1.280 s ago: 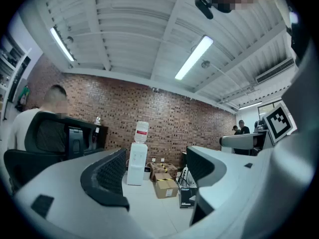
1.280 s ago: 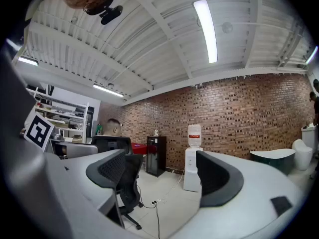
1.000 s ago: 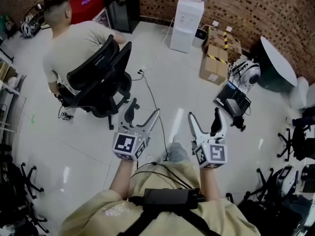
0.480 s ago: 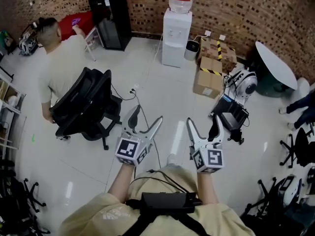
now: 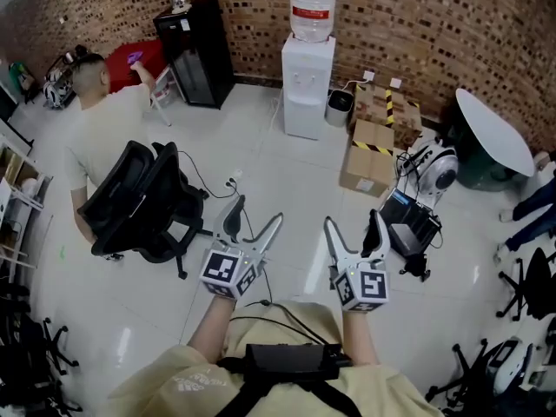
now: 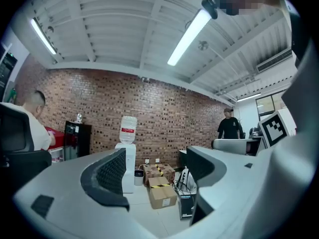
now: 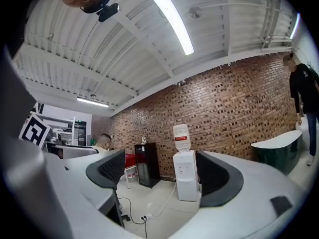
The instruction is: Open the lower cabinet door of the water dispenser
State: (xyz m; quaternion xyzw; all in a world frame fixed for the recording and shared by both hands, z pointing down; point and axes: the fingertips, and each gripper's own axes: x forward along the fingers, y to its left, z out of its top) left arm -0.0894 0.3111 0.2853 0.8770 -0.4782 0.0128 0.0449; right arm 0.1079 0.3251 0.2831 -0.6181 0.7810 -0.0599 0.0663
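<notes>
The white water dispenser [image 5: 307, 85] stands against the brick wall at the far side of the room, a clear bottle [image 5: 313, 5] on top. Its lower cabinet door [image 5: 303, 118] is closed. The dispenser [image 7: 187, 183] shows between the jaws in the right gripper view, and the dispenser [image 6: 129, 169] sits half behind the left jaw in the left gripper view. My left gripper [image 5: 257, 214] and right gripper [image 5: 353, 220] are held level side by side, far short of the dispenser. Both are open, the left gripper [image 6: 155, 158] and right gripper [image 7: 159, 166] holding nothing.
A seated person [image 5: 100, 137] and a black office chair [image 5: 139, 202] are to the left. Cables [image 5: 230, 185] cross the floor ahead. A black cabinet [image 5: 195, 50], a bin [image 5: 340, 107], cardboard boxes [image 5: 369, 155], floor equipment [image 5: 408, 220] and a white table [image 5: 491, 133] flank the dispenser.
Both grippers have been carried forward across the floor with their jaws unchanged. The dispenser now sits lower and larger in the head view. The seated person and chair have slid left.
</notes>
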